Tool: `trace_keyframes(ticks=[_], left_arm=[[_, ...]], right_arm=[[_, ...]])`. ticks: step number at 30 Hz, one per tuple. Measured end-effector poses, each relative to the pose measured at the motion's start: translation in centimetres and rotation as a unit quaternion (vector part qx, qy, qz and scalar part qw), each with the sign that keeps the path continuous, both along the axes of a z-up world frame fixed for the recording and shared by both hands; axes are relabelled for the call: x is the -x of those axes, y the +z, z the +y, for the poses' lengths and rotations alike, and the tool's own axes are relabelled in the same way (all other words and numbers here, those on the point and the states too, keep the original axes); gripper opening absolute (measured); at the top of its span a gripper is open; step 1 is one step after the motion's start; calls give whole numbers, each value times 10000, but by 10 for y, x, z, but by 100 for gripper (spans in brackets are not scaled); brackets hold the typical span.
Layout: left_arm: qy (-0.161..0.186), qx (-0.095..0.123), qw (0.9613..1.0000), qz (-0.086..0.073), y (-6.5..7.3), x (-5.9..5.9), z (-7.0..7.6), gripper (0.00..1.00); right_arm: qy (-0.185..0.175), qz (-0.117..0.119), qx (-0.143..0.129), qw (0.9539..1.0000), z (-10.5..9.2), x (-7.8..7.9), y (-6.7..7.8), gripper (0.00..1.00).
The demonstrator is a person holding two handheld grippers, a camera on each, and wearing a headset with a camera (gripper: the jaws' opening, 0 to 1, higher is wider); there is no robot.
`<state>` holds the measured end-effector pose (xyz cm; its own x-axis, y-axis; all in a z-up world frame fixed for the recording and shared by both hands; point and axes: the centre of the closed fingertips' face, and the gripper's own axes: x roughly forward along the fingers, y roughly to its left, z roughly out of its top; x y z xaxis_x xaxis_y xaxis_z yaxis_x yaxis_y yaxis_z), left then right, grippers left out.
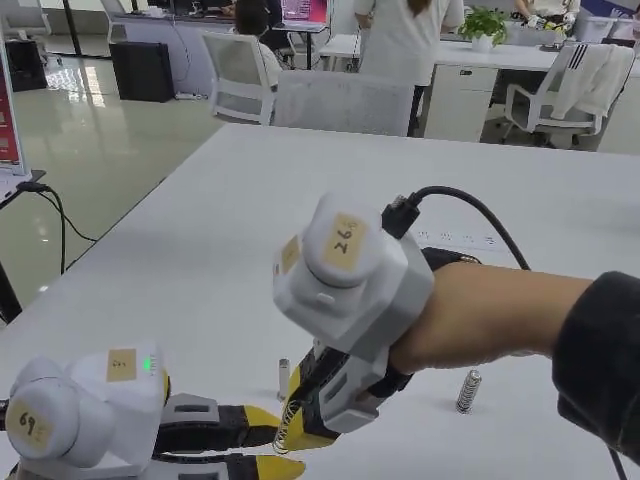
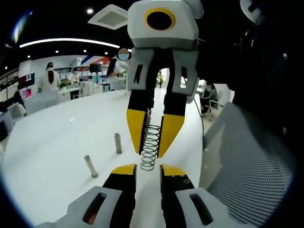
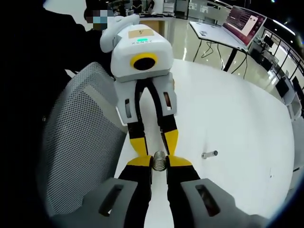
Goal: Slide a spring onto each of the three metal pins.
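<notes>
Spring (image 2: 151,137), judged light and squashy, is pinched across its coils by the right gripper (image 2: 151,152), the left gripper (image 2: 148,167) spread.

A white workbench top (image 1: 200,230) is stretching away, a grey mesh-backed office chair (image 1: 345,103) standing at its far edge. Beyond, a person in a white top (image 1: 405,40) is standing near a potted green plant (image 1: 487,25) on a desk.

White table (image 1: 200,240) carrying an upright metal pin (image 2: 118,142), a second pin (image 2: 90,166) nearby, and a spring (image 1: 468,390) standing on end.
</notes>
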<state>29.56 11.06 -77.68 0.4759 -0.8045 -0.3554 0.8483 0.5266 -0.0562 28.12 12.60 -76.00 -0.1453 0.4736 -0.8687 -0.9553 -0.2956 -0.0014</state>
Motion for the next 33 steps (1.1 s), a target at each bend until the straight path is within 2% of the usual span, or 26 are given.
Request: trace_keyframes(ticks=[13,21,33], left_arm=[[347,62,9994,47,-1,-3,13,28],[515,79,9986,101,-5,-1,22,33],[723,82,9972,152,-9,-1,33,41]], right_arm=[[-98,-75,40,9999,-3,-9,0,8],[-178,-138,36,9997,-4,-18,2,8],[-405,-377,125,9984,-9,-48,7,8]])
